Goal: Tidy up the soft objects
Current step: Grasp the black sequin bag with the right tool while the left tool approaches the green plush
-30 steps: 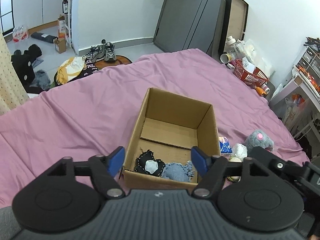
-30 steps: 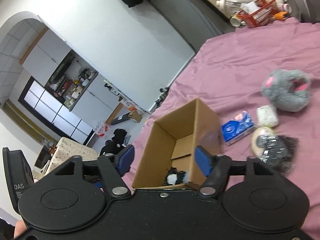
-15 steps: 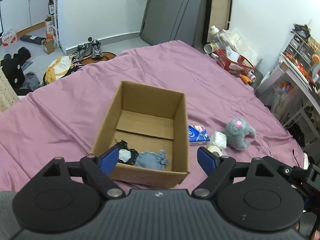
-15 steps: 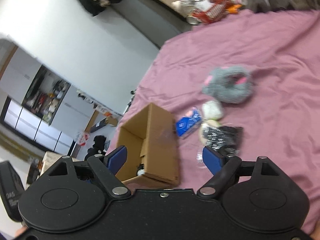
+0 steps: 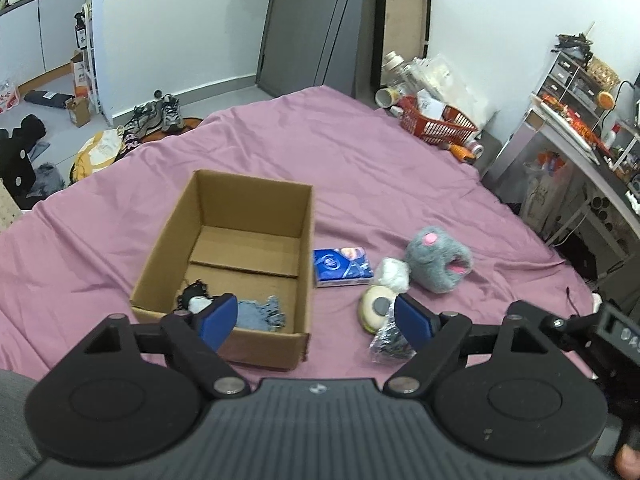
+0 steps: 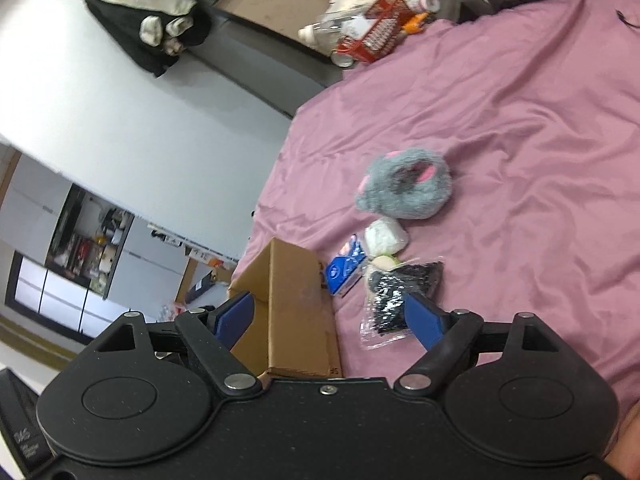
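1. The box (image 5: 240, 256) sits open on the pink bedsheet (image 5: 360, 168), with a black-and-white cloth (image 5: 194, 300) and a blue rag (image 5: 260, 316) in its near corner.
2. Just right of it lie a tissue pack (image 5: 342, 267), a white wad (image 5: 392, 273), a grey plush (image 5: 438, 264), a round pad (image 5: 376, 309) and a black bag (image 5: 390, 346).
3. The left gripper (image 5: 316, 320) hangs above the box's near edge, fingers wide apart, empty.
4. The right gripper (image 6: 330, 316) hovers over the box's side and the bag, fingers spread, empty.

Even, bright indoor light falls on my views; shadows lie soft. Fisheye bending curves the far walls, and my right view is tilted, slightly blurred.
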A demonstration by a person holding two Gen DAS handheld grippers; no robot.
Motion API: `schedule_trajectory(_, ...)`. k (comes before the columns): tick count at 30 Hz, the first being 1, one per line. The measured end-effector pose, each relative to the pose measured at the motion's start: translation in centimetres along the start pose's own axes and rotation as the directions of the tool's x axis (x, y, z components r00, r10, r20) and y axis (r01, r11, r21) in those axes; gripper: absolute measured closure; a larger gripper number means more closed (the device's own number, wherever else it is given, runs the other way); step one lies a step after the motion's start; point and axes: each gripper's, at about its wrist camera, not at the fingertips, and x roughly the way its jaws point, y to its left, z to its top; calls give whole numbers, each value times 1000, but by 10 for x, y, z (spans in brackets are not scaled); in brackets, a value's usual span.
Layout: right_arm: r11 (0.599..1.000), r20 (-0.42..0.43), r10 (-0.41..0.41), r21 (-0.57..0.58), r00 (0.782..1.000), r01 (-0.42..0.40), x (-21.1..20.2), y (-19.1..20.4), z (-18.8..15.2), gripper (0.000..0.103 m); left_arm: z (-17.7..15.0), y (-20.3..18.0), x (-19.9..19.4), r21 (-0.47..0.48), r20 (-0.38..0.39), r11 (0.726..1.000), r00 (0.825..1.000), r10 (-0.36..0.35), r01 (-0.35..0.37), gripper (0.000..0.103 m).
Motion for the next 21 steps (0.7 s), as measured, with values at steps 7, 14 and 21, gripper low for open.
schedule_trajectory(7,998,7,-9,59,1000,8,4,-15,4,23,-4,-21,5,16,20,1000,1000,-19,19,20)
schedule_trajectory(14,993,-3,-21,115,1000,21,13,-29,6,29,-11,-35,24,8,-4,999,999,-40,40,22)
schedule_trajectory(21,990,-13,-42,137,999,44,24,-36,5,29,-14,-40,45,-37,-24,997,997,-68,67,26)
